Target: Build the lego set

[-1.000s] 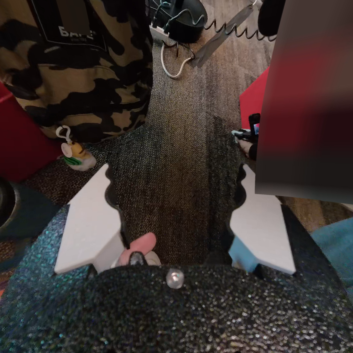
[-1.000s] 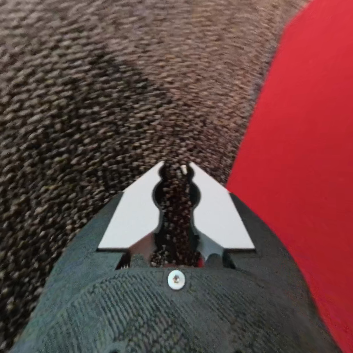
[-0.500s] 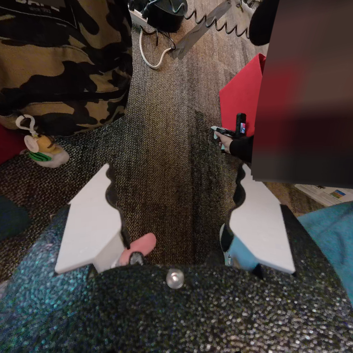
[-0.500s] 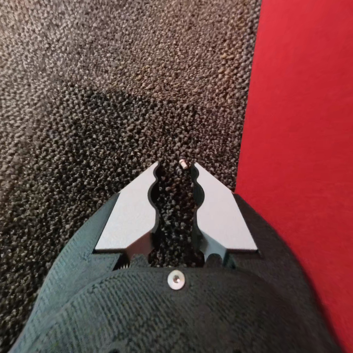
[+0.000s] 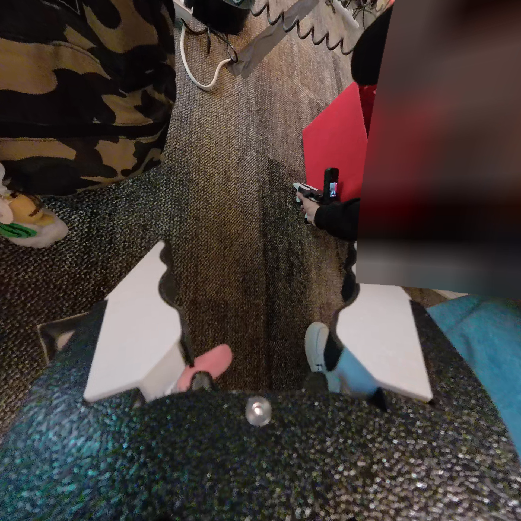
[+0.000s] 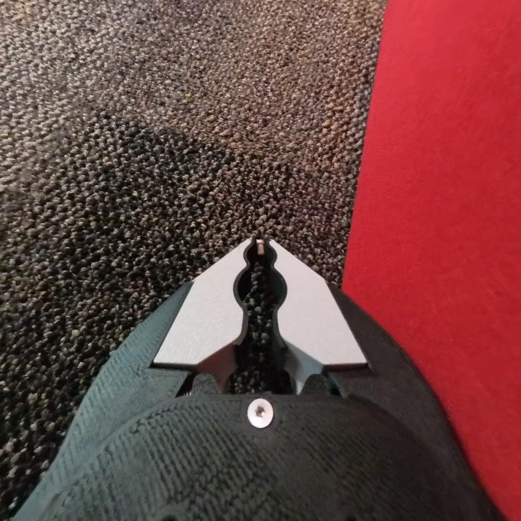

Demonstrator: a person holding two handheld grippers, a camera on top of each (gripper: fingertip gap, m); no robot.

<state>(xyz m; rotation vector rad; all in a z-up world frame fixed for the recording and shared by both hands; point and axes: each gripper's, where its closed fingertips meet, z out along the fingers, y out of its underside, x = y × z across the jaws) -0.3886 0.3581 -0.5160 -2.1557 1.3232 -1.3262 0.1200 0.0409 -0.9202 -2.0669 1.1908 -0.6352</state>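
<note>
My right gripper [image 6: 260, 243] is low over the carpet, its tips closed together on a tiny pale lego piece [image 6: 260, 249]. A red sheet [image 6: 439, 197] lies just to its right. My left gripper [image 5: 256, 248] is wide open and empty, held high above the carpet. In the left wrist view the right gripper [image 5: 306, 194] shows farther off, held by a hand in a black sleeve [image 5: 335, 217] at the edge of the red sheet [image 5: 335, 141]. No other lego parts are visible.
A camouflage bag [image 5: 79, 98] and a plush keychain [image 5: 28, 220] lie at the left. Cables and a taped strip [image 5: 253, 48] lie at the far end. Teal cloth [image 5: 485, 338] and a white shoe [image 5: 317, 344] are at the near right. Grey carpet [image 5: 231, 169] fills the middle.
My right gripper's jaws have closed from partly open onto the tiny pale piece. My left gripper has drifted so the view shifts left; it stays open.
</note>
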